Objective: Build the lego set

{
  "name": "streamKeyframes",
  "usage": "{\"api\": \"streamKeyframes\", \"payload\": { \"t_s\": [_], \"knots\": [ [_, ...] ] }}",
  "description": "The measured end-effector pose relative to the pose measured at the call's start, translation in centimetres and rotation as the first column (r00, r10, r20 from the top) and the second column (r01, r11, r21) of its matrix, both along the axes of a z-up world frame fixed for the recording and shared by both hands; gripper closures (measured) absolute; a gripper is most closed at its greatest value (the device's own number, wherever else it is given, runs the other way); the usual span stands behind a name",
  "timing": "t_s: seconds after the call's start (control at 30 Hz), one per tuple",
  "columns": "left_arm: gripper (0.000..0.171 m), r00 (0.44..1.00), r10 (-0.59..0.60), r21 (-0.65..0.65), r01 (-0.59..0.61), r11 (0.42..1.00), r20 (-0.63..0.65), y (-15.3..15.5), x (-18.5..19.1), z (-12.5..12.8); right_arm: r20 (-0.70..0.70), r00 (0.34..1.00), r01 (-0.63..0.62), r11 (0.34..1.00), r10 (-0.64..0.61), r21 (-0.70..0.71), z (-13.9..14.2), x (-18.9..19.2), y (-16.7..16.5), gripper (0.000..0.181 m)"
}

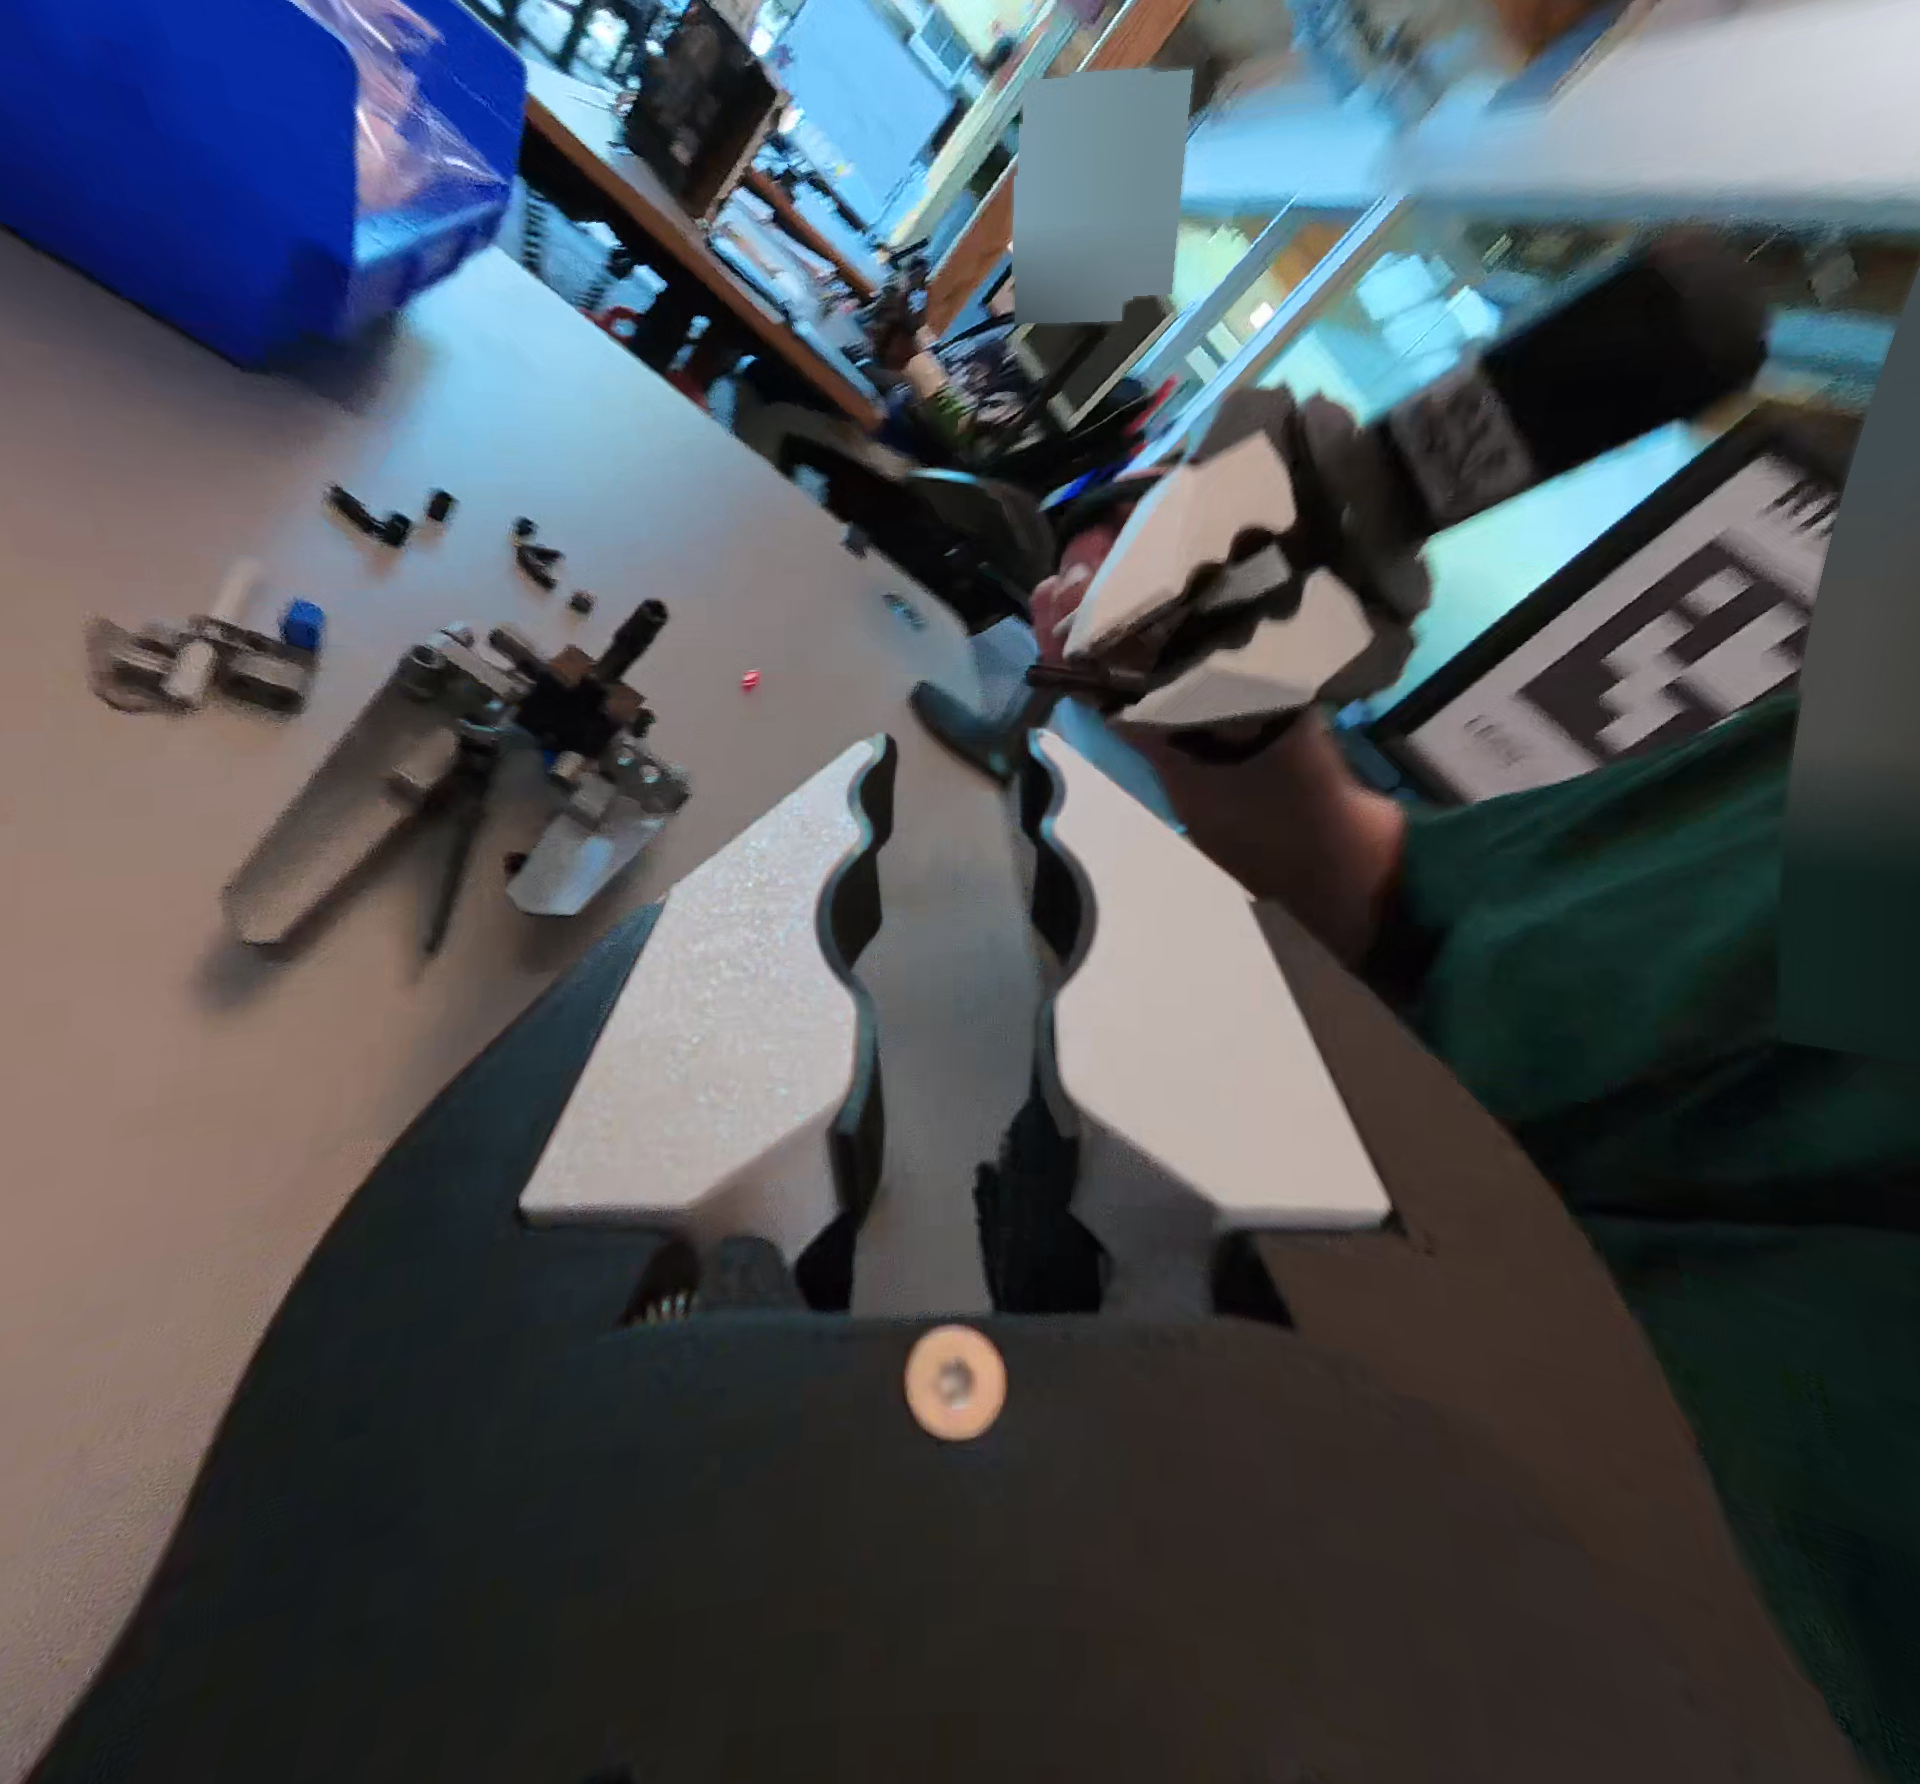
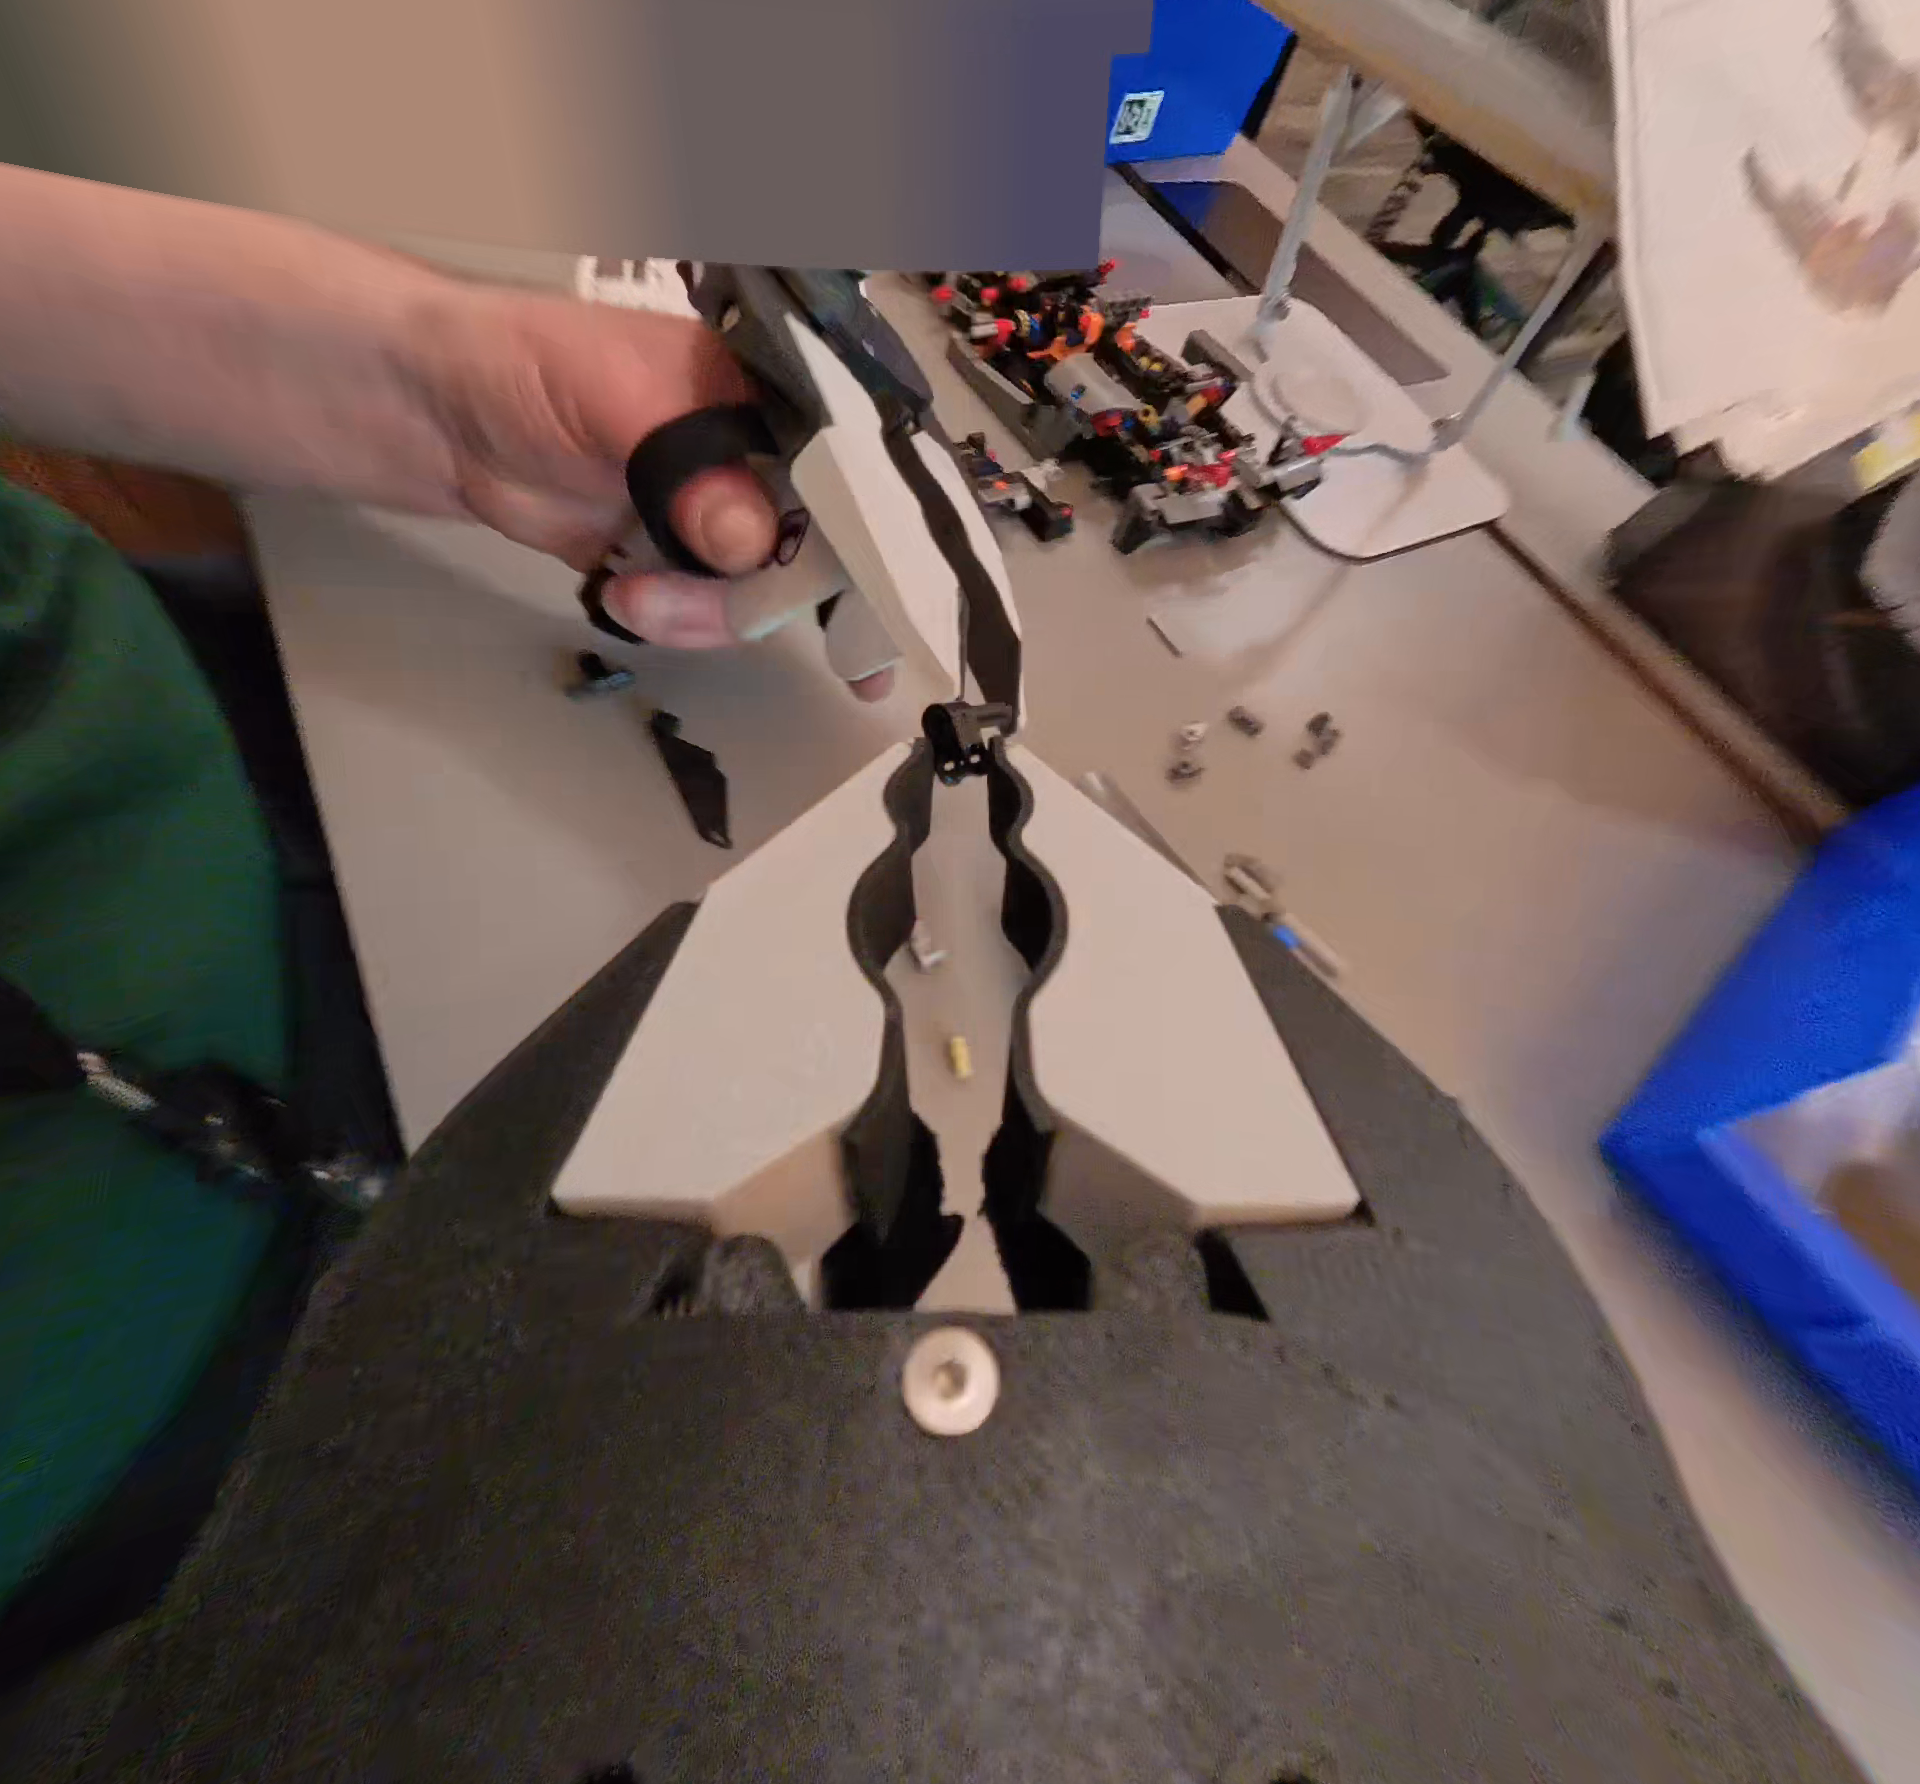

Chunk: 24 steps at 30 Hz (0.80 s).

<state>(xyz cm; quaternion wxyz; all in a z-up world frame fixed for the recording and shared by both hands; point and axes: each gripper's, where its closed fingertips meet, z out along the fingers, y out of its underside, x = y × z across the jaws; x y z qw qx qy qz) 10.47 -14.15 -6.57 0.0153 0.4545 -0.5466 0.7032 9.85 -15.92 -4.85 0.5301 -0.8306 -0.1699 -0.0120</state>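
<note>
Biggest thing on the table [image 2: 1455,799] is the half-built car chassis [image 2: 1122,404], upper middle of the right wrist view, with blue bins [image 1: 208,103] at the edges; it's well away from the action, so no risk of bumping it. In the left wrist view there's a grey sub-assembly [image 1: 457,778] at mid-left, with loose black bits [image 1: 364,519] above it. The actual step is happening up in the air: the right gripper [image 2: 961,758] is pinching a small black connector [image 2: 961,732] right at its tips, dead centre of its own frame. The left gripper [image 1: 961,758] comes in from above, and seems to be nipping a dark grey piece [image 1: 966,726] by its tips, though blur means I can't swear it's a firm grip versus just touching. Looks to me like the two bits are being mated. My advice: keep the right one clamped and steady, line up the pin axis before pushing, and push straight, no twist. Tip grips on parts that tiny slip easily. A small tan peg [image 2: 958,1054] and a grey one [image 2: 923,950] sit on the table below, probably next in line.
</note>
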Motion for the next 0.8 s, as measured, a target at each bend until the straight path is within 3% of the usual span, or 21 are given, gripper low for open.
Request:
{"api": "streamKeyframes", "payload": {
  "t_s": [0.07,0.17,0.3,0.43,0.5,0.57,0.7,0.8],
  "knots": [
    [0.147,0.996,0.015,0.160,-0.029,0.987,0.083,-0.2,-0.2,-0.2,-0.116,0.993,-0.011,1.000,0.011,0.005,0.2,-0.1,-0.1,0.173],
    [0.144,0.976,0.003,0.423,-0.098,0.901,0.220,-0.6,-0.4,-0.5,-0.235,0.972,-0.027,0.999,0.020,-0.028,-0.3,-0.3,-0.2,0.173],
    [0.149,0.943,-0.059,0.603,-0.162,0.781,0.329,-1.6,-0.7,-0.7,-0.345,0.938,-0.054,0.997,0.034,-0.047,-0.3,-0.9,-0.2,0.173],
    [0.163,0.928,-0.094,0.661,-0.182,0.728,0.359,-2.3,-0.9,-0.9,-0.428,0.903,-0.073,0.994,0.031,-0.081,-0.8,-1.1,-0.2,0.173],
    [0.171,0.924,-0.099,0.654,-0.183,0.734,0.369,-2.5,-1.1,-0.9,-0.466,0.884,-0.076,0.994,0.029,-0.083,-0.9,-1.1,-0.2,0.173],
    [0.171,0.921,-0.090,0.638,-0.191,0.746,0.380,-2.5,-1.2,-0.5,-0.486,0.874,-0.063,0.994,0.014,-0.085,-1.0,-0.8,-0.1,0.173],
    [0.171,0.917,-0.037,0.660,-0.258,0.706,0.398,-1.6,-0.6,-0.5,-0.511,0.859,-0.076,0.993,0.021,-0.086,-0.9,-0.9,-0.1,0.173],
    [0.154,0.902,-0.027,0.684,-0.307,0.661,0.430,-0.9,-0.6,-0.2,-0.535,0.844,-0.083,0.992,0.020,-0.095,-0.9,-0.9,-0.2,0.173]
  ]
}}
